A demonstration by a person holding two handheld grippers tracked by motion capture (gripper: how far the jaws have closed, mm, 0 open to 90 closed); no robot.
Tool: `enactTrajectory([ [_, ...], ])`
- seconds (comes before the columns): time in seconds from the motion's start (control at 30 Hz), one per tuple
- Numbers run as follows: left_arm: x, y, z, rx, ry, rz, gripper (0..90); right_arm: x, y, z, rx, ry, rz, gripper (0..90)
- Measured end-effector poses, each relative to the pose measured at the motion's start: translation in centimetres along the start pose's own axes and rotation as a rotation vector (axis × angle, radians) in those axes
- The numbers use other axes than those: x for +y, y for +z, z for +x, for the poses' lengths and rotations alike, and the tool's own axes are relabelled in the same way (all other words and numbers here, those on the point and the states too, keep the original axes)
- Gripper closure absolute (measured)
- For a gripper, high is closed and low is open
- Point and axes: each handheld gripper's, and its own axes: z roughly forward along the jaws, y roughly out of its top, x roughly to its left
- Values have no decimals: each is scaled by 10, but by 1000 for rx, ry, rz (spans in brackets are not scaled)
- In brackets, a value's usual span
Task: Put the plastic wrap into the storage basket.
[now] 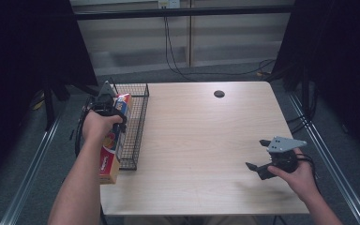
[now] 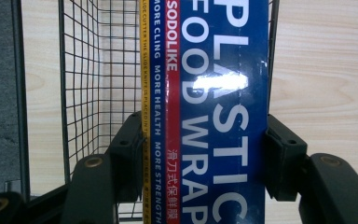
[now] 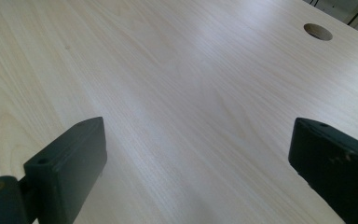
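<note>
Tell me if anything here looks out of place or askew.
Nothing is spilled or damaged. The plastic wrap box is clamped in the left gripper, tilted along the wire basket at the table's left edge. The right gripper is open above bare wood.

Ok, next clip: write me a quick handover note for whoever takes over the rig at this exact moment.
Left hand-held gripper: shut on the plastic wrap box, held over the wire basket at the table's left edge.
Right hand-held gripper: open, holding nothing, low over the bare table at the near right.
Done: box picked up and brought to the basket.
Left: the box appears not yet set down inside; probably lower it into the basket, release, and pull the gripper away.
</note>
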Motion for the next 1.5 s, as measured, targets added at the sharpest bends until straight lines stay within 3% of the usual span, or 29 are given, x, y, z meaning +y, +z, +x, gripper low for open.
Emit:
enactTrajectory([
  [1.5, 15, 28, 3, -6, 3, 12, 425, -2, 2, 0, 2, 3, 11, 39],
])
